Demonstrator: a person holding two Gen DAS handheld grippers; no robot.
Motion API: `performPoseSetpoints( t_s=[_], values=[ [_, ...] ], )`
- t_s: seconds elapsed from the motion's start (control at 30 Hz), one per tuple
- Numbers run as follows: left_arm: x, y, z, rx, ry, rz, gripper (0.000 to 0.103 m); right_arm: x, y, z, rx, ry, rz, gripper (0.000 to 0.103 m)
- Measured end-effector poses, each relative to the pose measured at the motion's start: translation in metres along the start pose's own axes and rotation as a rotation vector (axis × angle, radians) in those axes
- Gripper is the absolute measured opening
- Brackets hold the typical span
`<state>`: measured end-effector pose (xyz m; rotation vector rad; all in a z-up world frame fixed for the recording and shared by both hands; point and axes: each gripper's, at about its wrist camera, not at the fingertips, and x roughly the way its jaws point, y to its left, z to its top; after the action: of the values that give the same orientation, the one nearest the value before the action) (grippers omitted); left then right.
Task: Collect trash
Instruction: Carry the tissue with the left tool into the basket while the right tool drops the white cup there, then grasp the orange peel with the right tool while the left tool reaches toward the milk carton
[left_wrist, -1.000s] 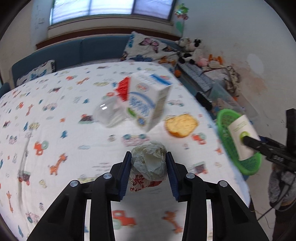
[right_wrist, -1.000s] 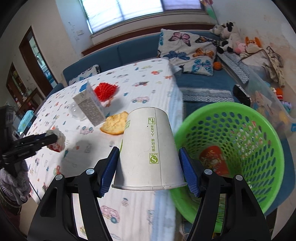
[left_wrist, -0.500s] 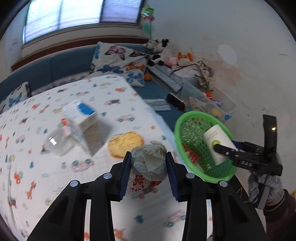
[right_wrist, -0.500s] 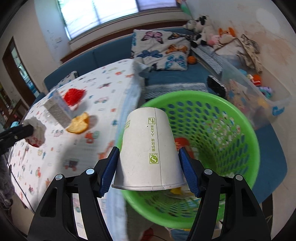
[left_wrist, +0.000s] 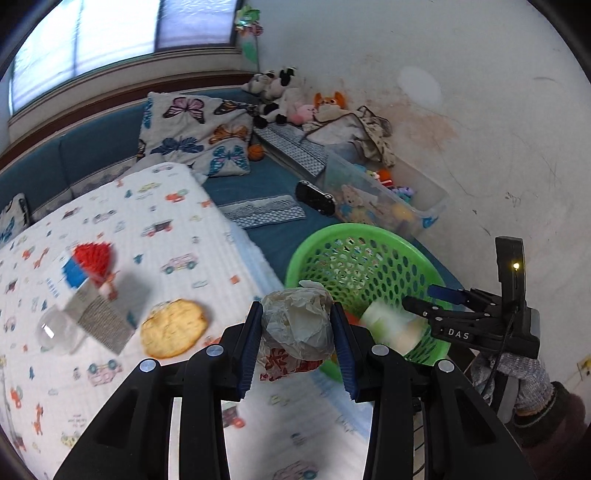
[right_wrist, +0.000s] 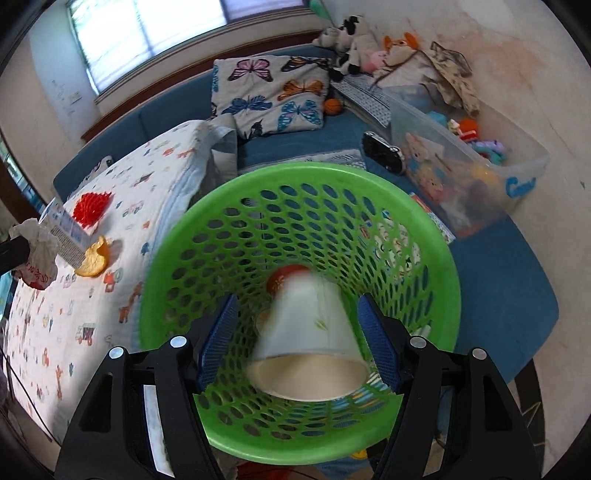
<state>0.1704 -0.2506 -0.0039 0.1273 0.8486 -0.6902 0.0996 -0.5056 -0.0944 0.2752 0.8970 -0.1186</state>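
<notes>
Our right gripper has let go: its jaws are wide now, not tight on the cup as they were a moment ago. The cup is blurry between them, not touching, with its mouth toward us, over the green basket. Before, the basket was off to the side; now it sits right under us. Our left gripper still squeezes a paper wad near the basket rim. On the bed lie a carton and a peel.
</notes>
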Motion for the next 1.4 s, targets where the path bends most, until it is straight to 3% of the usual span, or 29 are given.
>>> performPoseSetpoints(
  t_s=[0.67, 0.87, 1.07, 1.4],
  values=[
    [0.064, -0.056, 0.008, 0.049, 0.085, -0.067, 0.041, -0.045, -0.006, -0.014, -0.004, -0.070, 0.023, 0.070],
    [0.068, -0.062, 0.006, 0.055, 0.088, -0.067, 0.049, -0.049, -0.004, -0.019, -0.007, -0.076, 0.035, 0.073],
    [0.063, -0.064, 0.005, 0.059, 0.068, -0.084, 0.068, -0.052, -0.001, -0.022, -0.014, -0.081, 0.037, 0.076],
    [0.032, -0.035, -0.007, 0.031, 0.027, -0.029, 0.074, -0.060, 0.024, -0.022, -0.065, -0.096, 0.055, 0.082]
  ],
)
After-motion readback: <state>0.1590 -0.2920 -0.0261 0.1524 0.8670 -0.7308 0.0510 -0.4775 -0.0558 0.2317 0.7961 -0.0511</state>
